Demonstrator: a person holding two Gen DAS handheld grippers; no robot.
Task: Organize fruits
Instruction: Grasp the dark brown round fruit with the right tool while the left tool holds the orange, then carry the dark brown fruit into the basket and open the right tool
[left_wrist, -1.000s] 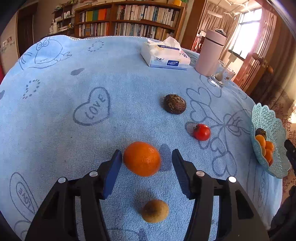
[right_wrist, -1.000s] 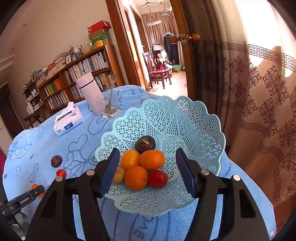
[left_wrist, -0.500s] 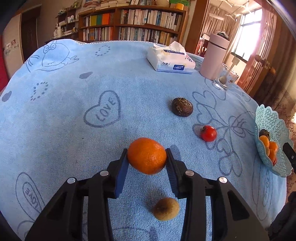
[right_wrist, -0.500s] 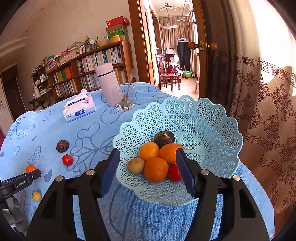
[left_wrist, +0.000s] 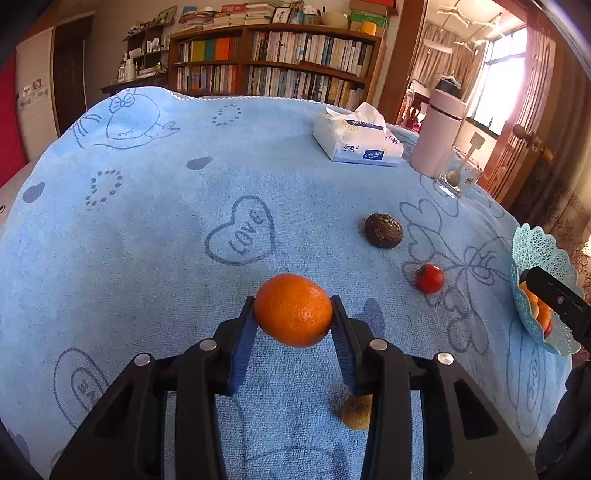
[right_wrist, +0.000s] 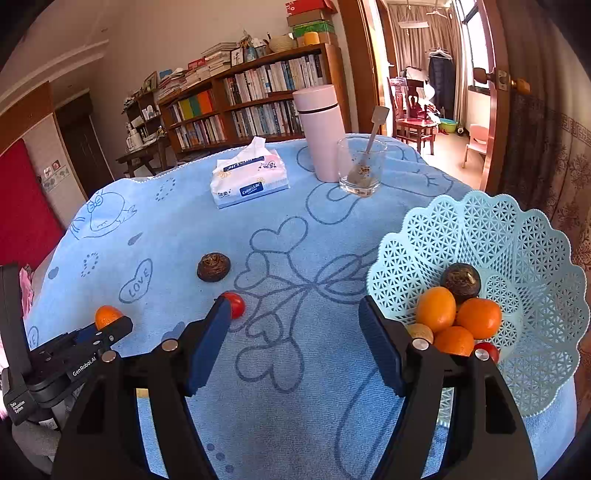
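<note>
Fruit first, counted left to right, with the basket (right_wrist: 480, 236) as our landmark. Farthest from it we see one orange (left_wrist: 293, 309), lifted off the cloth and clamped between the blue fingers (left_wrist: 242, 345) of the left gripper (left_wrist: 294, 345). Below it lies one small brown fruit (left_wrist: 356, 411). Nearer the basket sit one dark wrinkled fruit (right_wrist: 213, 266) and one red tomato (right_wrist: 236, 304), both loose on the tabletop (right_wrist: 295, 387).

We see that tabletop covered by a pale blue cloth printed with hearts; on its far side, left of the basket, stand a tissue pack (right_wrist: 247, 181), a pink flask (right_wrist: 319, 133) and a glass with a spoon (right_wrist: 362, 170). Bookshelves (right_wrist: 251, 96) line the wall behind.

Inside the pale blue lattice basket we count three oranges, one dark fruit, one brown fruit and one red tomato. The right gripper (right_wrist: 293, 347) hangs just left of the basket, its fingers spreading wider with nothing between them.
</note>
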